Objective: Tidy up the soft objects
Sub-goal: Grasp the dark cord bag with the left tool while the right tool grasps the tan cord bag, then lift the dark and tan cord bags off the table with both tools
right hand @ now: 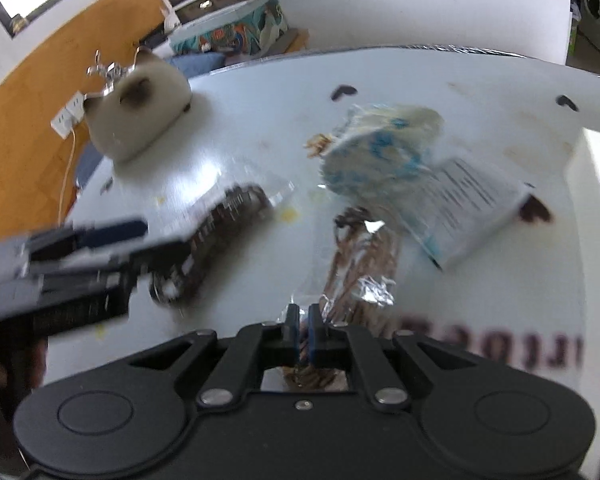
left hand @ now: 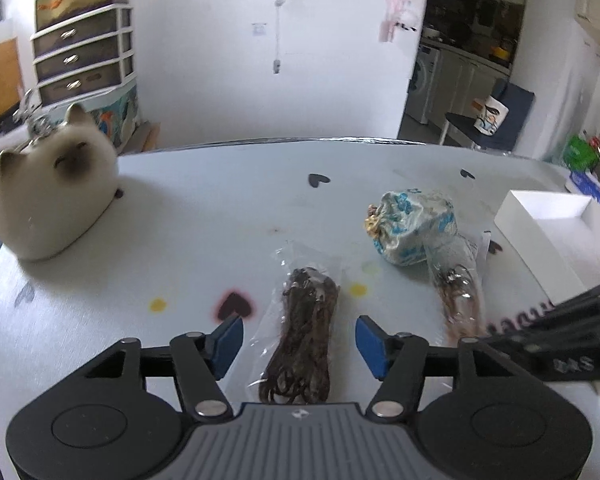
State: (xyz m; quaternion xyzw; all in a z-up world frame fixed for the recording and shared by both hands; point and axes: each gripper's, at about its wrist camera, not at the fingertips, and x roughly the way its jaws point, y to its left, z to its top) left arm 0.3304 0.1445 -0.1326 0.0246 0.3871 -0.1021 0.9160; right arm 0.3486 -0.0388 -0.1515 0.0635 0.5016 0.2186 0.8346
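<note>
Dark braided cord in clear bag (left hand: pixel 300 328) lying between parted left fingers (left hand: pixel 299 344), untouched. Right fingers (right hand: pixel 306 334) clamped on second bagged cord (right hand: pixel 362 264). White box (left hand: pixel 548 236) at 2 o'clock, contents unseen.

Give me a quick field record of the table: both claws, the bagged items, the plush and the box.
left claw: open, pads on either side of the dark brown bagged bundle, not pressing it
right claw: shut on the light brown bagged bundle
blue-patterned pouch: on the table, touching the light brown bundle's far end
cat plush: at the table's far left
white box: open, at the right edge
table: white, with heart prints
</note>
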